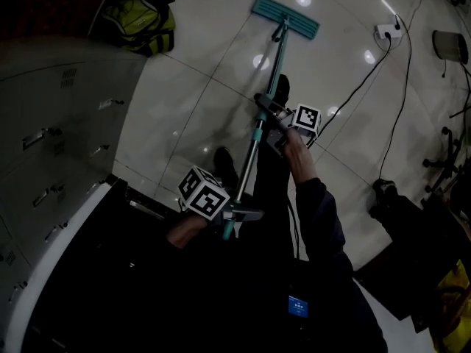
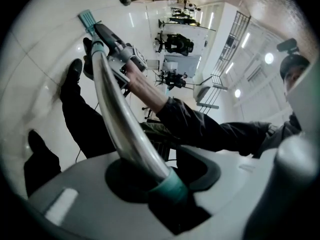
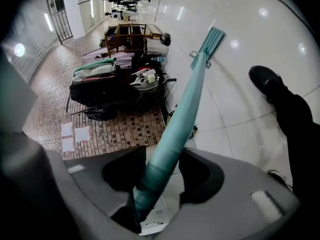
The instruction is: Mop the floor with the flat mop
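The flat mop has a teal head (image 1: 285, 15) lying flat on the glossy white tiled floor, and its pole (image 1: 257, 134) slants down toward me. My right gripper (image 1: 274, 120) is shut on the pole's middle, my left gripper (image 1: 235, 215) on its upper end by the teal collar. In the left gripper view the silver pole (image 2: 120, 119) rises from the closed jaws of the left gripper (image 2: 165, 181) toward the mop head (image 2: 87, 18). In the right gripper view the right gripper (image 3: 152, 181) clamps the teal pole (image 3: 180, 119), with the mop head (image 3: 215, 36) far ahead.
My shoes (image 1: 282, 88) stand beside the pole. A yellow-green backpack (image 1: 140, 20) lies at the far left by grey drawer cabinets (image 1: 59, 138). A power strip (image 1: 386, 31) and black cables (image 1: 360, 87) run at the right. A cart with bags (image 3: 120, 79) stands on patterned flooring.
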Available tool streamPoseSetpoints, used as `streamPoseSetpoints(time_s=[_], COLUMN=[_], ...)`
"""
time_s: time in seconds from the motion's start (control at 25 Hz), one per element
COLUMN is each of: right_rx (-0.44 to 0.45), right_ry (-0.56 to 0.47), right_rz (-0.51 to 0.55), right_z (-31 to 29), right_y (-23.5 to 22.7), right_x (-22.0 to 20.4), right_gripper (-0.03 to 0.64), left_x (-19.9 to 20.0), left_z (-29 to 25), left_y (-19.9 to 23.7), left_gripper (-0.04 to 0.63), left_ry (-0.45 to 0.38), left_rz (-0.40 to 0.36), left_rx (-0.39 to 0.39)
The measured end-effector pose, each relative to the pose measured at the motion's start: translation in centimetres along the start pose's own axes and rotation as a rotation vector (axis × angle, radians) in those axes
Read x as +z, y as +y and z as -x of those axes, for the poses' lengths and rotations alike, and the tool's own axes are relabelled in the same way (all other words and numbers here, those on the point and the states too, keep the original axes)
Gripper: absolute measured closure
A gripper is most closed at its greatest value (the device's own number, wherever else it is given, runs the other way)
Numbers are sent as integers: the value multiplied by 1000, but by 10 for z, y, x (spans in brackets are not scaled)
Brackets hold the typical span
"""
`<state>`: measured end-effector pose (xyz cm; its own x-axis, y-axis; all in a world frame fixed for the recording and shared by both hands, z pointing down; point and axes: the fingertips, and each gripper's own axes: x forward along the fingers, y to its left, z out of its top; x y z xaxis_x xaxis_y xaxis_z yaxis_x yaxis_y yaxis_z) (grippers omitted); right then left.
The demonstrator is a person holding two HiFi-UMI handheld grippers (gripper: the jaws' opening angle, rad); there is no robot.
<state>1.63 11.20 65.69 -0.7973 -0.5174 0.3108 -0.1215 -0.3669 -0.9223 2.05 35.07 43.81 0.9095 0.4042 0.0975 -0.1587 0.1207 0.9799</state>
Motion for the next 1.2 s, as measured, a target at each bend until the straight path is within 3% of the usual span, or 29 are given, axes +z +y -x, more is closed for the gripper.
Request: streamPoseSetpoints(time_s=[0.48, 0.72, 0.92, 1.2], right_rx=[-18, -35, -50, -40], right_ry=[30, 37, 41, 43], right_rz=[-10, 9, 22, 34], right_z=[17, 22, 19, 23], right_y=[61, 84, 85, 79], right_x=[243, 335, 355, 301], right_gripper=[405, 405, 405, 405], left_x=[247, 336, 359, 301], left_z=[-52, -75, -77, -71], left_y=[-62, -78, -82, -78], left_gripper=[419, 428, 437, 443], left_ry=[-35, -46, -78, -45], left_rz=[39, 33, 47, 44], left_rx=[-17, -18, -48, -44])
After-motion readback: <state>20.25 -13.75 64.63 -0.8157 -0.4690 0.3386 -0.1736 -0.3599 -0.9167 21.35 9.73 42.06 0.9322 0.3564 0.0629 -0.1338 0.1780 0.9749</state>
